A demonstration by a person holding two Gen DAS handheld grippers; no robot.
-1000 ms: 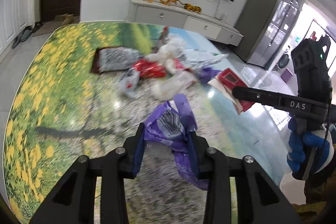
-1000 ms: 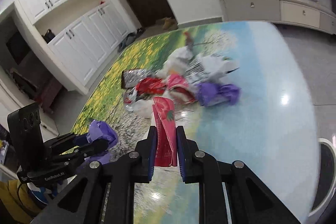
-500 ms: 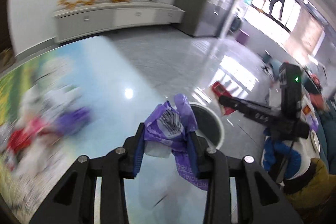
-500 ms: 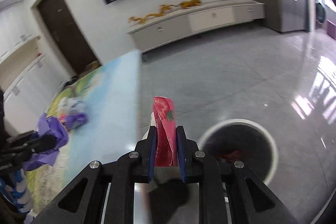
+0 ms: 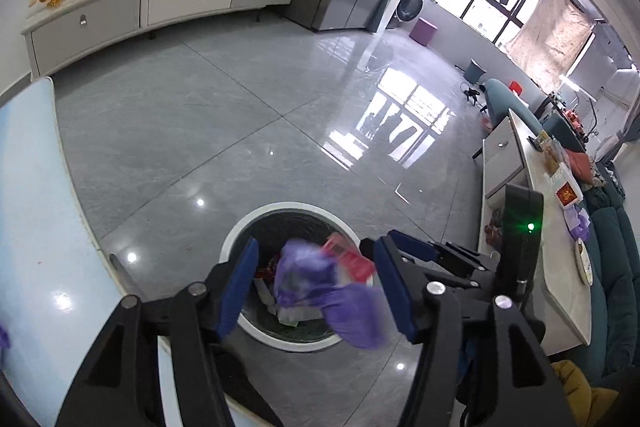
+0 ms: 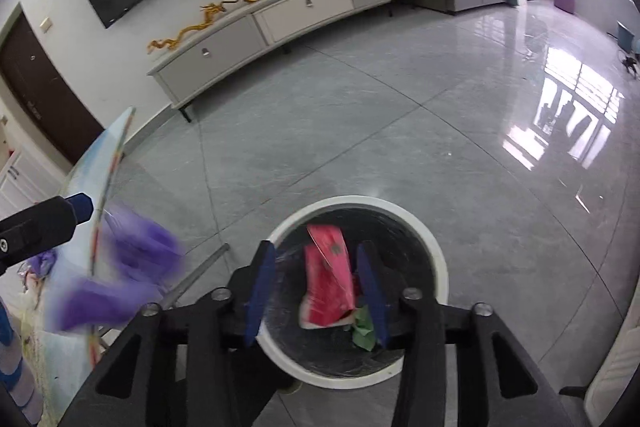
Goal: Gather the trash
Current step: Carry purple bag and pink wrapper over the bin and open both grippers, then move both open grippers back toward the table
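Observation:
A round white-rimmed trash bin (image 5: 240, 231) with a black liner stands on the grey floor; it also shows in the right wrist view (image 6: 436, 255). My left gripper (image 5: 316, 287) is open above it, and a blurred purple wrapper (image 5: 320, 287) is loose between its fingers, falling; the wrapper also shows in the right wrist view (image 6: 124, 275). My right gripper (image 6: 316, 287) is open over the bin, and a red carton (image 6: 328, 279) is loose between its fingers, dropping; the carton also shows in the left wrist view (image 5: 350, 259). Other trash lies in the bin.
The table edge (image 5: 36, 207) with a printed cloth is at the left, close to the bin. A white TV cabinet (image 6: 280, 19) stands along the far wall. A counter (image 5: 540, 227) and a sofa are at the right.
Both grippers swung from the table to above the bin. Both have opened and let go: the purple wrapper and the red carton are falling toward the bin.

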